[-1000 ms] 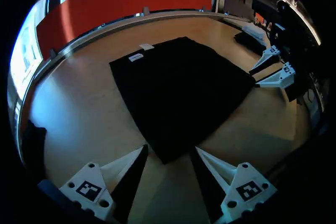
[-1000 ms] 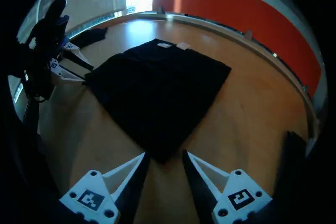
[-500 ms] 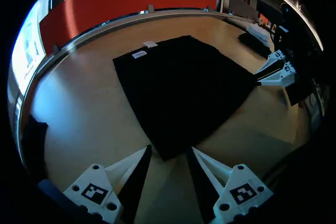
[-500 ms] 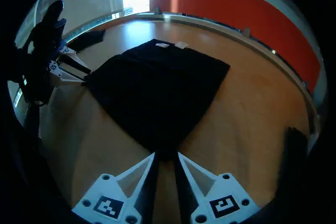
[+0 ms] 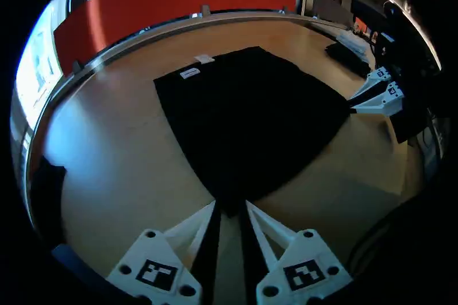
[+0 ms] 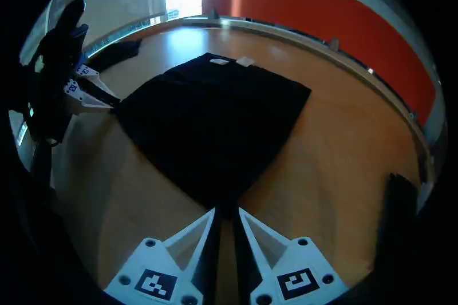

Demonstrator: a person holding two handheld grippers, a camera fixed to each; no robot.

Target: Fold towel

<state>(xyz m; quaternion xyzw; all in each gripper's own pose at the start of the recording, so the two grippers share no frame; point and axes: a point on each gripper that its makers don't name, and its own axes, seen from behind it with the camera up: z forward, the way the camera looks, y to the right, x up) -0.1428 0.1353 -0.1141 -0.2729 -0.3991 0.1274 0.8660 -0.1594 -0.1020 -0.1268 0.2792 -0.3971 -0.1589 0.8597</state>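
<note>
The black towel [image 5: 252, 110] lies flat on the wooden bench [image 5: 109, 150]. Your left tongs [image 5: 229, 220] and right tongs [image 6: 226, 217] are each clenched on a near corner, though the dark cloth makes the bite hard to confirm. Lift both corners together, level, and carry them to the far edge.

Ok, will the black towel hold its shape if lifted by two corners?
Probably floppy: the black towel lies flat on the table, so it should sag between the left gripper and right gripper. Looks thin, likely light. Glossy wood may let it slide.
</note>
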